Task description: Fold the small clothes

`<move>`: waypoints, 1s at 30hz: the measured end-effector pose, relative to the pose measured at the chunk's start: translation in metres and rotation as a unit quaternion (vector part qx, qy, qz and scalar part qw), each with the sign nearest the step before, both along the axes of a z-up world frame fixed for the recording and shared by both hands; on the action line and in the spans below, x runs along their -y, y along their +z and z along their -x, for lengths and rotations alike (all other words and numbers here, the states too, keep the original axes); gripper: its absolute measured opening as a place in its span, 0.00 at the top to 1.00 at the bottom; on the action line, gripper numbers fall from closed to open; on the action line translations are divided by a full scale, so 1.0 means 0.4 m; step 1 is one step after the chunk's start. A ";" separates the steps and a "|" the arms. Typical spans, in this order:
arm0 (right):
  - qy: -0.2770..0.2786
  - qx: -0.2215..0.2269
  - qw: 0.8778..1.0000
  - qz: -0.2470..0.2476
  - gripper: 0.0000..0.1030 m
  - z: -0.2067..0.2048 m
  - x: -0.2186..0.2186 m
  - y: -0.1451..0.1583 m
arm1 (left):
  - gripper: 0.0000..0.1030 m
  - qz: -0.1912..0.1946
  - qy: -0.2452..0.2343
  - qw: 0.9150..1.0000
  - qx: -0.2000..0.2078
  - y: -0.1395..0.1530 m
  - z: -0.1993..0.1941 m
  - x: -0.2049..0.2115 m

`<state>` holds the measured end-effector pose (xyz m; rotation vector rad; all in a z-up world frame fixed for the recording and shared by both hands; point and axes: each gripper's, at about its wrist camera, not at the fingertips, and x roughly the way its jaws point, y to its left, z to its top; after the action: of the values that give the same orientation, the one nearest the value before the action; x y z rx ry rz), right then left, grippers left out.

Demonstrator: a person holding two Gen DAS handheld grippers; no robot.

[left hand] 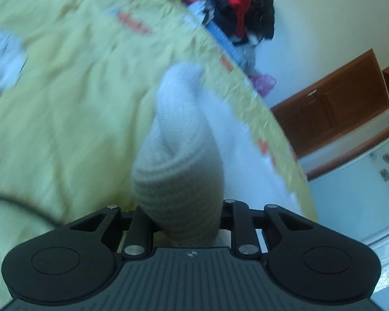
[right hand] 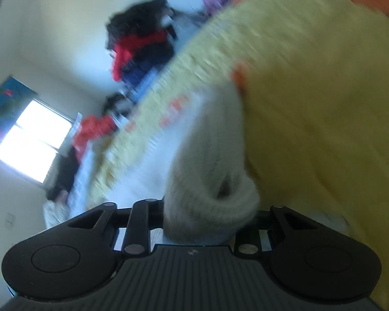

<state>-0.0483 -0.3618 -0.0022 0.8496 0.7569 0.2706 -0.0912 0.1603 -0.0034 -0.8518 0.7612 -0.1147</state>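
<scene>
Home bedroom, yellow bedspread (left hand: 64, 103), heaped clothes (left hand: 236, 7), wooden door (left hand: 334, 103), window (right hand: 31, 142)

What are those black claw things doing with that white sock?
A person is holding two grippers and folding small clothes on a bed. The left gripper is clamped on one end of a white sock, and the right gripper is clamped on a white sock too; whether it is the same one, I cannot tell. The sock is lifted above the yellow bedspread. A pile of red and dark clothes waits at the far edge. The pictures are blurry.
</scene>
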 end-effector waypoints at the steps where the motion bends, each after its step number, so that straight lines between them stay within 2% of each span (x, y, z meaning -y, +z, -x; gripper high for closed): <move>1: -0.008 -0.008 1.000 -0.007 0.54 0.007 0.007 -0.018 | 0.73 0.007 -0.001 1.000 0.009 -0.011 0.007 -0.005; 2: -0.007 -0.001 1.000 -0.018 0.54 0.015 0.015 -0.024 | 0.70 0.014 -0.005 1.000 0.009 -0.011 0.004 -0.012; 4: -0.006 -0.015 1.000 -0.013 0.47 0.012 0.029 -0.004 | 0.59 0.023 -0.024 0.999 -0.024 0.014 -0.007 -0.035; 5: -0.009 -0.021 1.000 -0.005 0.40 0.014 0.042 0.015 | 0.52 0.010 -0.024 0.999 -0.027 0.039 -0.001 -0.050; 7: -0.024 0.009 0.999 0.032 0.32 0.027 0.076 0.064 | 0.40 -0.043 -0.009 0.999 0.008 0.101 0.031 -0.082; 8: -0.039 0.034 0.997 0.059 0.26 0.038 0.096 0.088 | 0.28 -0.076 0.007 0.997 0.033 0.137 0.053 -0.101; 9: -0.054 0.055 0.994 0.081 0.25 0.043 0.113 0.112 | 0.18 -0.098 0.027 0.993 0.052 0.161 0.070 -0.115; 11: -0.069 0.073 0.989 0.107 0.24 0.023 0.142 0.147 | 0.15 -0.130 0.059 0.986 0.087 0.206 0.068 -0.146; 13: -0.048 0.084 0.987 0.129 0.24 -0.039 0.133 0.183 | 0.15 -0.170 0.067 0.980 0.081 0.237 0.000 -0.149; 16: 0.027 0.117 0.976 0.181 0.24 -0.163 0.060 0.226 | 0.15 -0.227 0.038 0.971 0.072 0.246 -0.140 -0.100; 17: 0.048 0.115 0.973 0.196 0.23 -0.209 0.031 0.229 | 0.15 -0.231 0.023 0.971 0.059 0.236 -0.196 -0.081; 19: 0.102 0.107 0.965 0.219 0.23 -0.304 -0.023 0.220 | 0.15 -0.221 -0.002 0.975 0.026 0.214 -0.291 -0.047; 20: 0.119 0.097 0.958 0.241 0.30 -0.350 -0.046 0.213 | 0.15 -0.218 -0.021 0.976 0.019 0.204 -0.327 -0.027; 22: 0.133 0.064 0.951 0.271 0.32 -0.428 -0.079 0.190 | 0.15 -0.238 -0.045 0.970 0.008 0.179 -0.395 0.020; 25: 0.183 0.020 0.946 0.267 0.34 -0.486 -0.117 0.143 | 0.16 -0.274 -0.065 0.959 -0.027 0.130 -0.475 0.062; 26: 0.191 0.008 0.942 0.277 0.32 -0.495 -0.127 0.124 | 0.19 -0.281 -0.073 0.956 -0.036 0.113 -0.490 0.071; 27: 0.192 0.004 0.938 0.289 0.44 -0.498 -0.137 0.112 | 0.39 -0.293 -0.077 0.952 -0.042 0.100 -0.501 0.076; 28: 0.193 0.004 0.937 0.290 0.55 -0.495 -0.135 0.104 | 0.53 -0.320 -0.074 0.943 -0.048 0.092 -0.509 0.083; 29: 0.193 0.009 0.942 0.273 0.81 -0.491 -0.125 0.104 | 0.72 -0.332 -0.067 0.940 -0.046 0.092 -0.515 0.078; 30: 0.189 0.016 0.948 0.255 0.86 -0.491 -0.115 0.112 | 0.92 -0.321 -0.062 0.944 -0.037 0.100 -0.515 0.066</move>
<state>0.1483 -0.3157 0.0426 0.2044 0.9046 0.4043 0.1147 0.1338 0.0368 -0.1860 0.8541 0.0558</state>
